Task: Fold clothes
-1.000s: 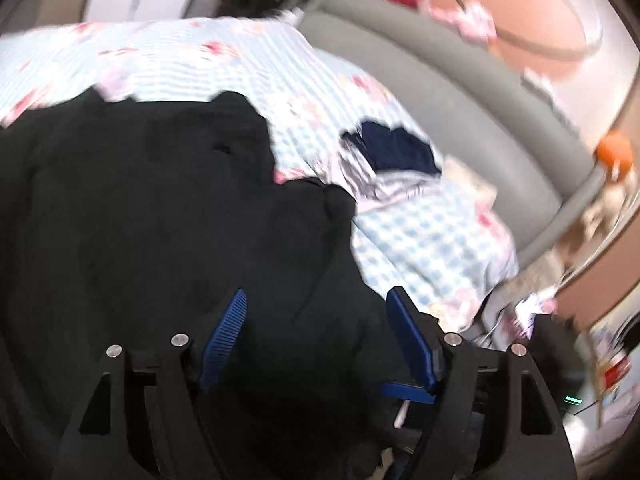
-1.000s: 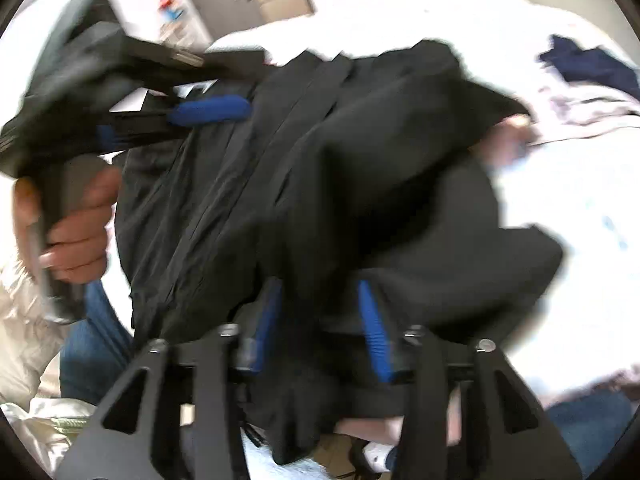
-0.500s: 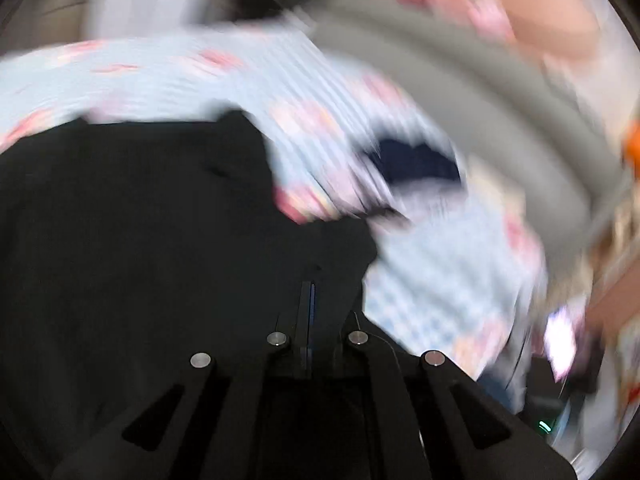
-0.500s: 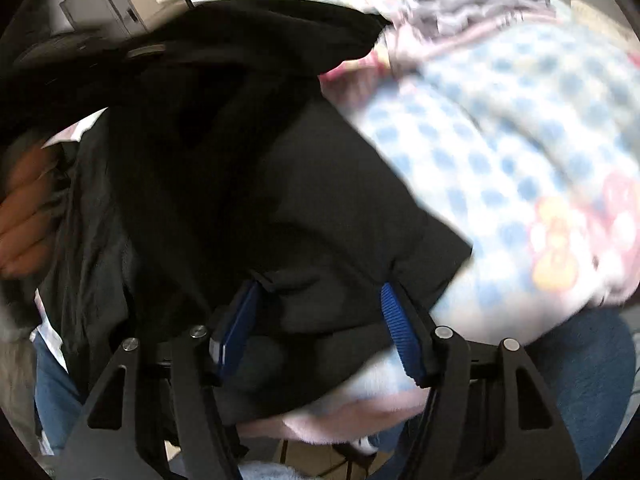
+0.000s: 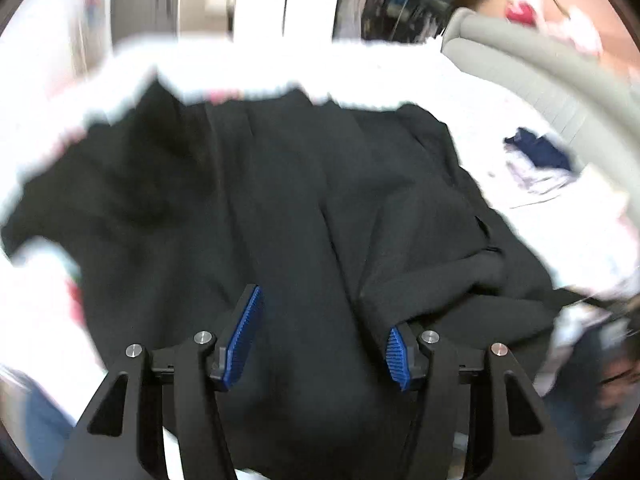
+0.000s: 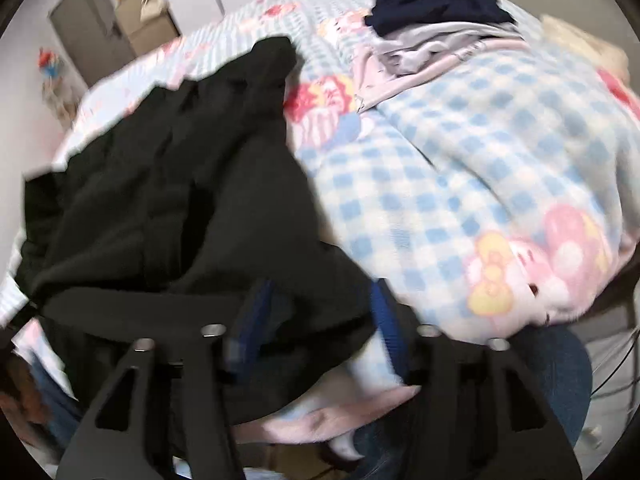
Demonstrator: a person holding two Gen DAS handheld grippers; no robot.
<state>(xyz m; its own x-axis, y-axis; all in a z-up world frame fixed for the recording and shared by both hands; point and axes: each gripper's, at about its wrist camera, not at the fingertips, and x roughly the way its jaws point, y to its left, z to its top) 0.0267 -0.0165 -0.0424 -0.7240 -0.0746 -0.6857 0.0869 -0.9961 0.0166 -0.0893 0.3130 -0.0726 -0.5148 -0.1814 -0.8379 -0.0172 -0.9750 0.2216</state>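
The left gripper (image 5: pixel 320 334), clamped flat half a second ago, is now standing with its jaws spread wide, and the black garment (image 5: pixel 304 208) is lying loose between and beyond its blue pads (image 5: pixel 242 338), gripped by nothing I can see. The right gripper (image 6: pixel 316 330) is also gaping as before, hanging over the near corner of the same black garment (image 6: pixel 172 200), with cloth bunching between its fingers but not pinched.

From the left wrist the garment is spreading straight ahead of the tool across the bed, its long folds running away from the fingers; the bedding around it is washing out to white there. The right wrist is showing what that view is losing: the blue checked blanket (image 6: pixel 460 184) with pink cartoon prints, ahead and to the right of the tool. A small pile of navy and pale clothes (image 6: pixel 436 20) is sitting far ahead on it; the left view is catching that pile (image 5: pixel 536 160) off to its right, beside a grey padded edge (image 5: pixel 552 80).
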